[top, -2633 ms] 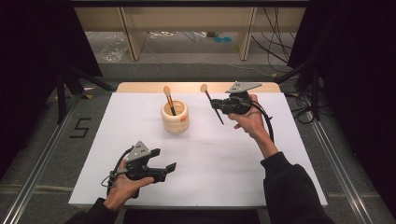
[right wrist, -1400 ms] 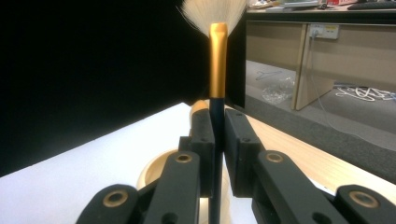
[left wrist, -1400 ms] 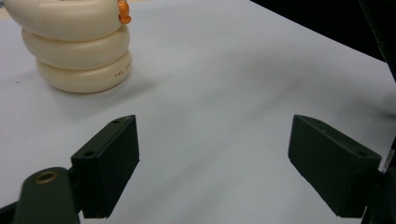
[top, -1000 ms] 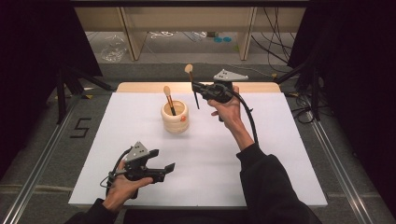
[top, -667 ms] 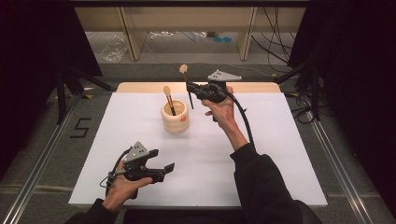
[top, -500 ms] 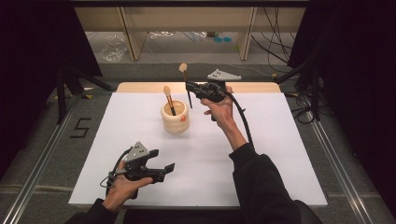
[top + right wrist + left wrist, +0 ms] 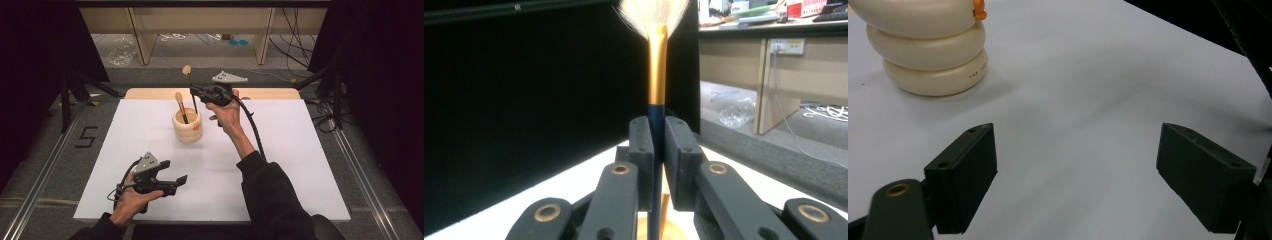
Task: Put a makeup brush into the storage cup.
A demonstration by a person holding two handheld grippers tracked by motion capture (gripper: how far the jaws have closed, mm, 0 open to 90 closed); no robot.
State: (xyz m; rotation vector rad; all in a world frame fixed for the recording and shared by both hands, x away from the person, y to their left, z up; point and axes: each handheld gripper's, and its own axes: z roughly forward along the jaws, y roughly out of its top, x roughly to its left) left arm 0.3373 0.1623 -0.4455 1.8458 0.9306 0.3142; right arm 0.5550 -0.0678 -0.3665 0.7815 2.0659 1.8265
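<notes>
While my right tongs (image 7: pixel 196 91) clamp a brush (image 7: pixel 189 80) upright above the holder (image 7: pixel 187 126), my left tongs (image 7: pixel 172 184) rest apart on the worktop (image 7: pixel 280 150).

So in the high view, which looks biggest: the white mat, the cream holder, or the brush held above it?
Largest to smallest, as they look in the high view:
1. white mat, by far
2. cream holder
3. held brush, thin, though about as long as the holder is tall; the right gripper grips it raised toward the camera, so this ranking is unsure.

Lab: black curtains (image 7: pixel 40 45), white table (image 7: pixel 280 150), loose cables (image 7: pixel 295 30), floor rails (image 7: pixel 45 175).
</notes>
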